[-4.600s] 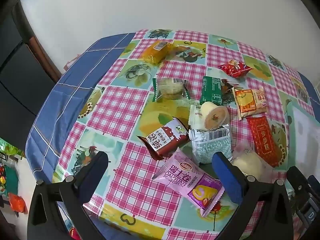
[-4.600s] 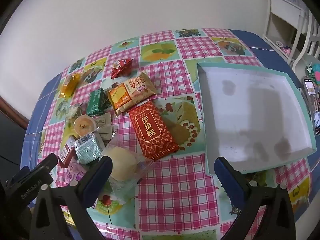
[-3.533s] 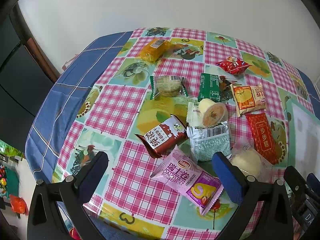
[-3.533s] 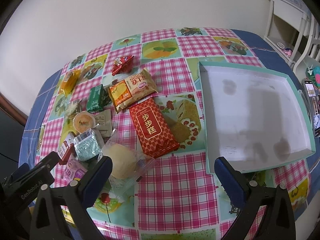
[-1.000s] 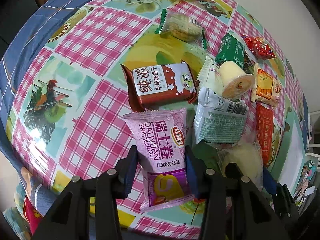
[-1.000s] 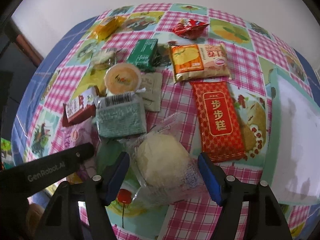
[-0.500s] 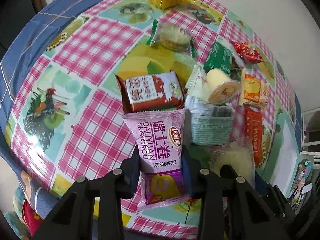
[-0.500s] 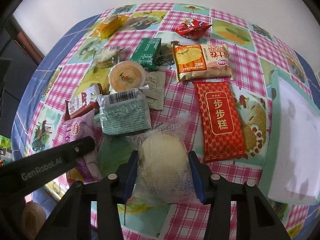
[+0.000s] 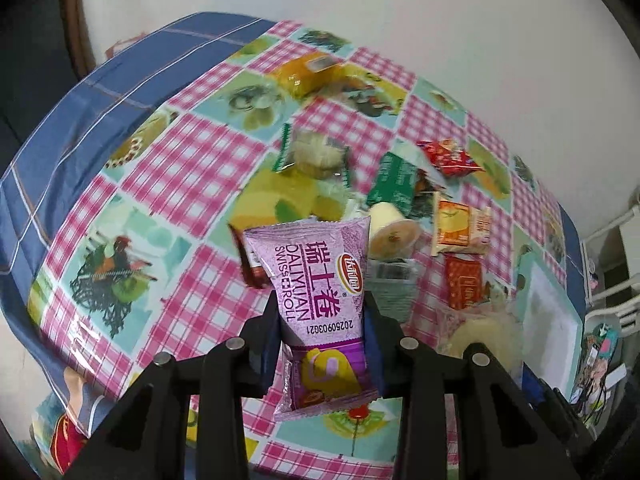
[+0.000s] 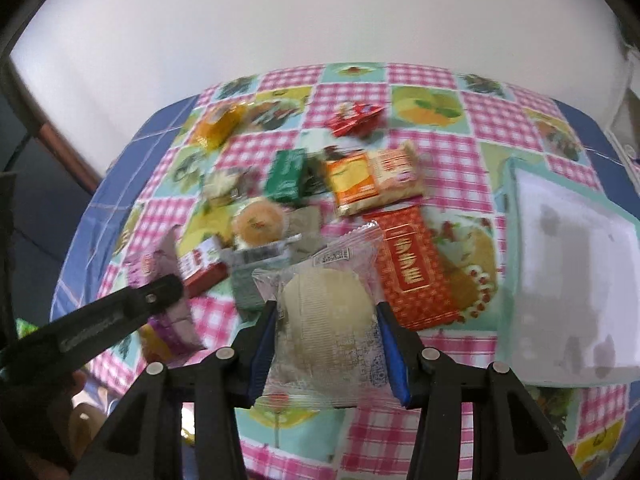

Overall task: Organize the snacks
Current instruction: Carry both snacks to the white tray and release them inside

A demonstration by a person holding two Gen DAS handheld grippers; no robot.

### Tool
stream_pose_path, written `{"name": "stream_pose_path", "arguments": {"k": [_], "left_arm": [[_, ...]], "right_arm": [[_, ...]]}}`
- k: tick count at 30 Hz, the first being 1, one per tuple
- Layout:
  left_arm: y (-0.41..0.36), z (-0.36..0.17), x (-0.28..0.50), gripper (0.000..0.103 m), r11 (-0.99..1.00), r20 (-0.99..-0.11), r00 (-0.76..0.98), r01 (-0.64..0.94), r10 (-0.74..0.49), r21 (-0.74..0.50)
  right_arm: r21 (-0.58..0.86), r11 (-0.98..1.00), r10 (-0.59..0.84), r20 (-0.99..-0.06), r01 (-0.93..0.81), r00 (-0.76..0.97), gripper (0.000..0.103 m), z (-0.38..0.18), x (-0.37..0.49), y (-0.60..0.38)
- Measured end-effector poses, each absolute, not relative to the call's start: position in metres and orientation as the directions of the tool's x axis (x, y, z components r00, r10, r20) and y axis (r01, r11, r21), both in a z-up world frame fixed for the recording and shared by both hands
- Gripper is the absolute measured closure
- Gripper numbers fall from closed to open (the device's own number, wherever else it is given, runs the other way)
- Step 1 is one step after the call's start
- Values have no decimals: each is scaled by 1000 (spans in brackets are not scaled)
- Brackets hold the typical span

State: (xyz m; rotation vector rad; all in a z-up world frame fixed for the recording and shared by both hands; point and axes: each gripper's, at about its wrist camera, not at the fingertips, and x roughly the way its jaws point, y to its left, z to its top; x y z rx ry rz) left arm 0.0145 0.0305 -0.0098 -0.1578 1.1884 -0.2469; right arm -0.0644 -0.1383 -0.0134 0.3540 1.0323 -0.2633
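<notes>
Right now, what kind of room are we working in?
Probably a home dining area: a table under a pink-checked fruit-print tablecloth against a plain white wall, with white chair rails at the right.

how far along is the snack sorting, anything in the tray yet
Done: nothing is put away; the white tray shows no snacks inside. In hand: the left claw is shut on the purple swiss roll packet, and the right claw is shut on the clear-wrapped bun. Left: the red packet, orange packet, green packet, jelly cup and others on the tablecloth.
</notes>
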Motion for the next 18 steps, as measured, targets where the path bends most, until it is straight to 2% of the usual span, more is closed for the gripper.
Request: {"name": "stream_pose_path", "arguments": {"k": [9, 18], "left_arm": [[-33, 6, -2, 65, 919, -874, 339, 310, -348, -245], [-117, 19, -11, 65, 827, -842, 307, 503, -444, -253]], "right_arm": [[94, 781, -243, -865, 617, 439, 52, -12, -83, -209], [68, 659, -358, -847, 749, 392, 52, -10, -107, -266]]}}
